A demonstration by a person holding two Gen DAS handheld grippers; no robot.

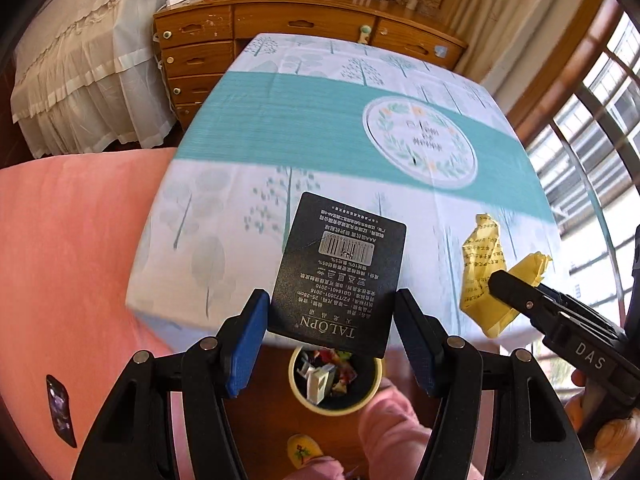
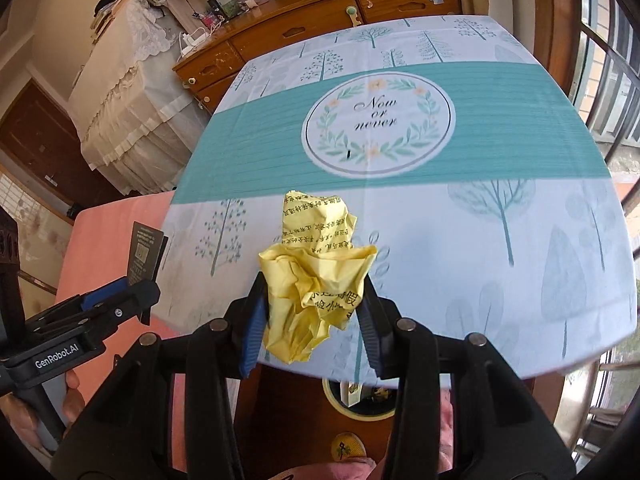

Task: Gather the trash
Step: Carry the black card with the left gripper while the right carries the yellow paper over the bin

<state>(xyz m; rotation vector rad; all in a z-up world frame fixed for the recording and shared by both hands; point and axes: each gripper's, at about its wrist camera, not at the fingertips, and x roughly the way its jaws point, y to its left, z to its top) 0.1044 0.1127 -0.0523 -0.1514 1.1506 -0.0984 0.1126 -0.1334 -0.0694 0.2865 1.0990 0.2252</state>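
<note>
Left wrist view: my left claw [image 1: 331, 322] is clamped on a black card [image 1: 340, 272] with a barcode and white print, blue pads pressing its two side edges. The card stands above the near edge of the desk [image 1: 248, 120], which wears a teal-and-white tree-print cloth. Directly below, on the floor, a round bin [image 1: 335, 380] with a pale yellow rim — already holding mixed scraps. A pink-trousered knee and a yellow slipper [image 1: 304, 449] show beside it. At right, my other claw enters, carrying crumpled yellow paper [image 1: 482, 276].

Right wrist view: my right claw [image 2: 312, 314] is clenched on the yellow paper [image 2: 316, 280], a crushed wad with black characters, bulging up out of the pads over the desk's [image 2: 500, 240] near edge. The bin's rim [image 2: 360, 408] peeks out under the desk edge, just below the claw. At left, the left claw [image 2: 120, 300] holds the black card [image 2: 145, 254] upright — beside a pink bedcover [image 2: 104, 248].
</note>
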